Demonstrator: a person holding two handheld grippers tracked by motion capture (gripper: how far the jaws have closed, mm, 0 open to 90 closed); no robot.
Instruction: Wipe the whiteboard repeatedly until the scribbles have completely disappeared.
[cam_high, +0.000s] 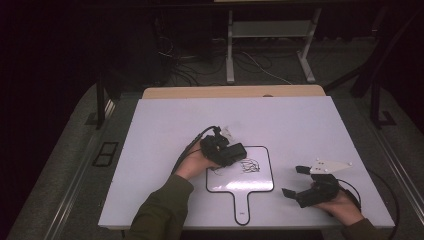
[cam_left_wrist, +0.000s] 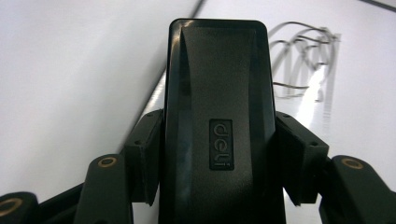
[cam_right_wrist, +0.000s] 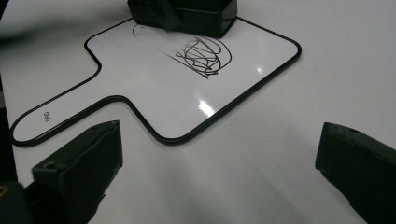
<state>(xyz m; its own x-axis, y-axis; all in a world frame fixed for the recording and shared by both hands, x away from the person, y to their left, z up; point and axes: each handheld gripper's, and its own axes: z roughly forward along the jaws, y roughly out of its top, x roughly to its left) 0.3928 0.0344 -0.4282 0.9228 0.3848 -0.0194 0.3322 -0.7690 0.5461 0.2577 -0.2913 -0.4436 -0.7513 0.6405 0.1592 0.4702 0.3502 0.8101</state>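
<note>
A small handled whiteboard (cam_high: 250, 182) (cam_right_wrist: 154, 88) with a black rim lies flat on the white table, its handle toward the near edge. A dark scribble (cam_high: 249, 165) (cam_right_wrist: 201, 55) (cam_left_wrist: 303, 60) marks its upper part. My left gripper (cam_high: 226, 152) (cam_left_wrist: 217, 135) is shut on a black eraser (cam_high: 234, 152) (cam_left_wrist: 217, 116) (cam_right_wrist: 196, 11) that rests at the board's top left, just left of the scribble. My right gripper (cam_high: 296, 181) (cam_right_wrist: 215, 172) rests open on the table to the right of the board, nothing between its jaws.
The white tabletop (cam_high: 175, 120) stretches wide beyond the board. A small pale object (cam_high: 227, 132) lies just behind the left gripper. A wooden strip (cam_high: 235, 91) edges the far side; table legs and cables (cam_high: 250, 62) sit on the floor beyond.
</note>
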